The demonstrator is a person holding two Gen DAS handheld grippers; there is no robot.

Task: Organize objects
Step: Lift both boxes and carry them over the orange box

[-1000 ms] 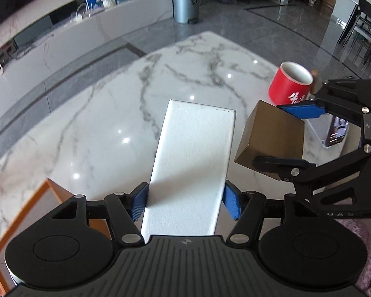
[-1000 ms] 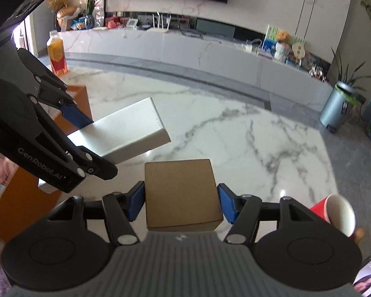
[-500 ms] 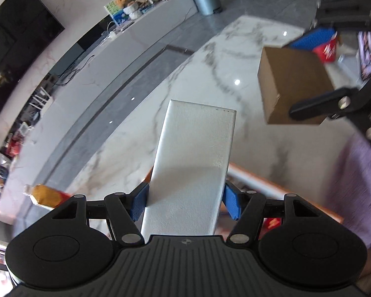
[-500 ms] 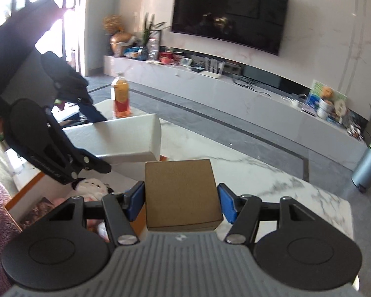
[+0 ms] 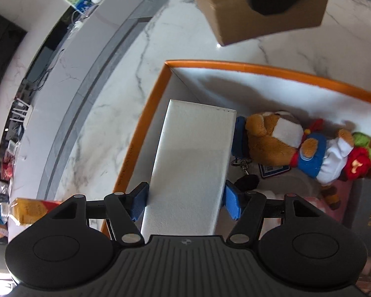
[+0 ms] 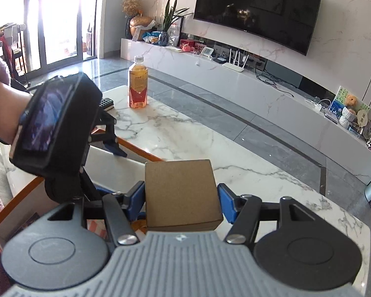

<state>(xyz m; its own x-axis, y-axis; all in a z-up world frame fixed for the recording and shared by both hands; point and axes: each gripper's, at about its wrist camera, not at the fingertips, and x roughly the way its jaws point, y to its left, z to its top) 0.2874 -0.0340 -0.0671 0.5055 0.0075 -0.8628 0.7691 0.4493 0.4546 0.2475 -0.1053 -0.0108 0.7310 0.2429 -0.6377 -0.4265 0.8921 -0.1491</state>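
Observation:
My left gripper (image 5: 185, 204) is shut on a long white box (image 5: 193, 163) and holds it over the near-left corner of an orange-rimmed storage box (image 5: 272, 70). A plush bear (image 5: 291, 143) and other small items lie inside that box. My right gripper (image 6: 181, 204) is shut on a brown cardboard box (image 6: 181, 193) and holds it above the marble table (image 6: 185, 138), beside the storage box (image 6: 141, 152). The brown box also shows at the top of the left wrist view (image 5: 235, 12).
An orange drink bottle (image 6: 137, 85) stands at the table's far left end, with a dark remote (image 6: 106, 104) beside it. A dark book (image 5: 368, 212) lies at the right inside the storage box. A long TV console runs behind the table.
Both grippers swung left from the table's middle toward the storage box. The white box now hangs over the box's inside, and the brown box sits higher, just beyond the orange rim.

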